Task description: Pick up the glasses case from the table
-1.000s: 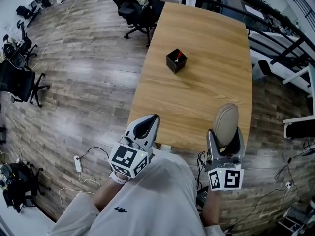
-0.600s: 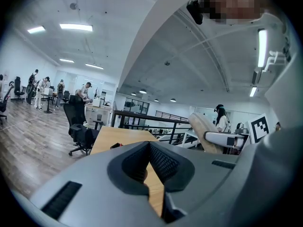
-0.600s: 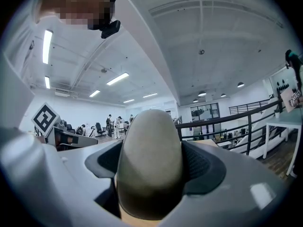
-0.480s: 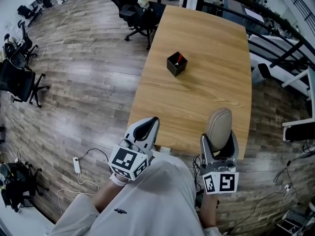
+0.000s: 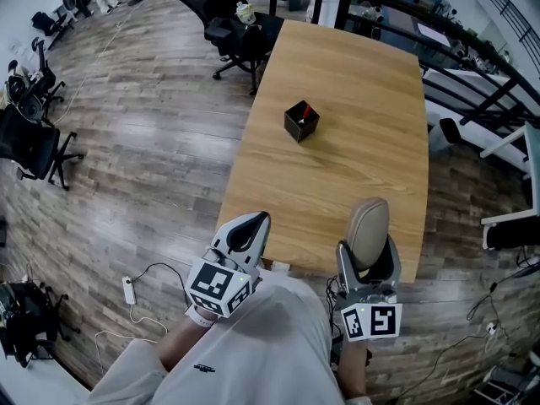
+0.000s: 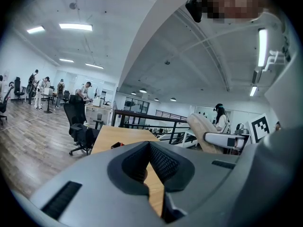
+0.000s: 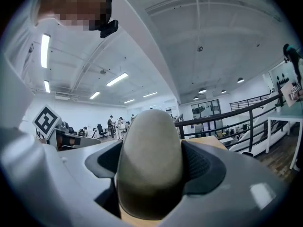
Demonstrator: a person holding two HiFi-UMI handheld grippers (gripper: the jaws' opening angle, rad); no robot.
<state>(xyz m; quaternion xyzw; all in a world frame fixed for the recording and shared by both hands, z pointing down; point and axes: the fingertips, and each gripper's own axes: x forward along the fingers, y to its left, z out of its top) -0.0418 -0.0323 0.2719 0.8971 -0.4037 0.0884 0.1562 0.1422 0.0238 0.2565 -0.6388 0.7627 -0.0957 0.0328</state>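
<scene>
The glasses case is a beige oval shell. It is held up over the near edge of the wooden table, with my right gripper shut on it. In the right gripper view the case fills the space between the jaws and points upward. My left gripper hovers at the table's near left corner, shut with nothing between its jaws. From the left gripper view I see the case off to the right, and the left gripper's jaws meeting.
A small black box with something red inside stands mid-table. Black office chairs sit at the far left corner of the table. More chairs and cables lie on the wood floor to the left. A railing runs along the right.
My right gripper has drawn back toward me and slightly left with the case in it. The left gripper has barely moved.
</scene>
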